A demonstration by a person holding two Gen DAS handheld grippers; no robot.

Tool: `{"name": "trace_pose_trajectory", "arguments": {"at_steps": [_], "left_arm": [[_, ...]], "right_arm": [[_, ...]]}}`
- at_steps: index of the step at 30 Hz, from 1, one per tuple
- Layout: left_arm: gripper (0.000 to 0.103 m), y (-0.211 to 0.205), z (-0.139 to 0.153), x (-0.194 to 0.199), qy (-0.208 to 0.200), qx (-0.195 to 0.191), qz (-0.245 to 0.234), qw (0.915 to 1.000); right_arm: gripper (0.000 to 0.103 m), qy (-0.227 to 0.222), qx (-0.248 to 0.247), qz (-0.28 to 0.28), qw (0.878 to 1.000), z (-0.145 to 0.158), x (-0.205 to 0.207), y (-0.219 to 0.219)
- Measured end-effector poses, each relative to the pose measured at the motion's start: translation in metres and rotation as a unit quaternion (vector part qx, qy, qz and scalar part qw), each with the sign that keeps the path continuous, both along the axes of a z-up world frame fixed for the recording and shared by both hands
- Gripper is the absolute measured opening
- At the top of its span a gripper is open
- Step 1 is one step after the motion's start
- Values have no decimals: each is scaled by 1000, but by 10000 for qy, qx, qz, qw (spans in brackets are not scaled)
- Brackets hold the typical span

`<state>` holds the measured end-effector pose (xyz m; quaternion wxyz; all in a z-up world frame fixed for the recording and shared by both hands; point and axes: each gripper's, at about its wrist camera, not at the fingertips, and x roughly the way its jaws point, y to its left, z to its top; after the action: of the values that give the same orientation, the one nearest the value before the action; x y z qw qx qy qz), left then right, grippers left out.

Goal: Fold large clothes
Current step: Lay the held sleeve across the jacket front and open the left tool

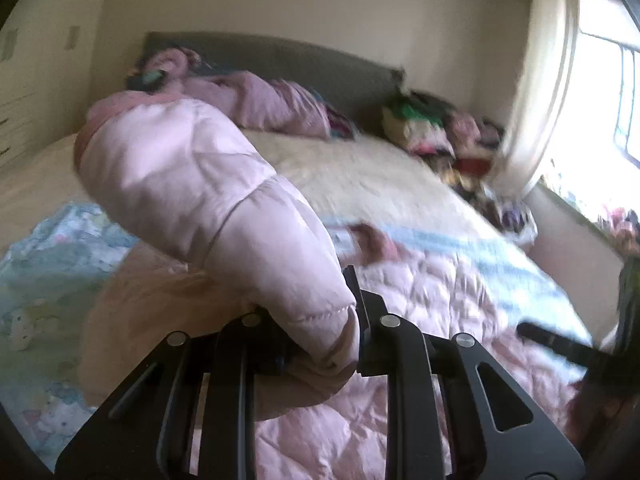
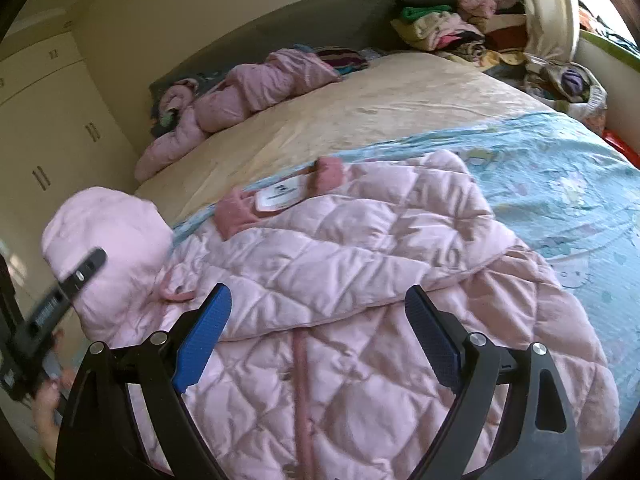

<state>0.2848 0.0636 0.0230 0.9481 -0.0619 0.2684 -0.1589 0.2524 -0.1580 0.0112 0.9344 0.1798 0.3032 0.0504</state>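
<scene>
in the left wrist view, the left gripper [image 1: 320, 336] is clamping its jaws nearly together on a puffy fold of the pink quilted coat's sleeve [image 1: 192, 184], and the sleeve is arching up from the jaws toward ten o'clock, off the bed. the rest of the pink quilted coat [image 1: 420, 320] is lying flat below, spreading from the centre toward four o'clock over the blue printed blanket [image 1: 52, 248]. the picture is smearing, so the sleeve is probably mid-swing. the risk here: the padding is slippery and thick, and only a small pinch of it is sitting between the pads, so a quick swing could be pulling it free, or dragging the coat's body askew and spoiling the fold line. the right gripper's finger [image 1: 552, 340] is showing at three o'clock, close enough that the two tools could be colliding as the sleeve crosses.

in the right wrist view, the right gripper [image 2: 316, 332] is hovering with its blue pads [image 2: 204, 336] spread wide and nothing between them, over the coat's zip front. the coat is filling the frame from centre to six o'clock, collar and label [image 2: 280, 196] at twelve o'clock of it, on the bed [image 2: 320, 120]. the raised sleeve and left gripper are blurring at nine o'clock. with the right jaws not pinning the body, the coat could be sliding on the blanket as the sleeve is coming over, or the sleeve could be landing on the open pads.
</scene>
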Motion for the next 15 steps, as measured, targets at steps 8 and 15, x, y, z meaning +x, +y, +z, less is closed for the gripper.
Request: {"name": "trace_pose_trajectory", "arguments": {"at_steps": [8, 15], "left_arm": [[22, -38, -45, 14, 549, 304, -696, 9956], [64, -50, -68, 11, 980, 357, -1050, 9890]], "right_arm": [[88, 177, 167, -276, 9993, -14, 0, -27], [88, 359, 638, -333, 9968, -20, 0, -48]]}}
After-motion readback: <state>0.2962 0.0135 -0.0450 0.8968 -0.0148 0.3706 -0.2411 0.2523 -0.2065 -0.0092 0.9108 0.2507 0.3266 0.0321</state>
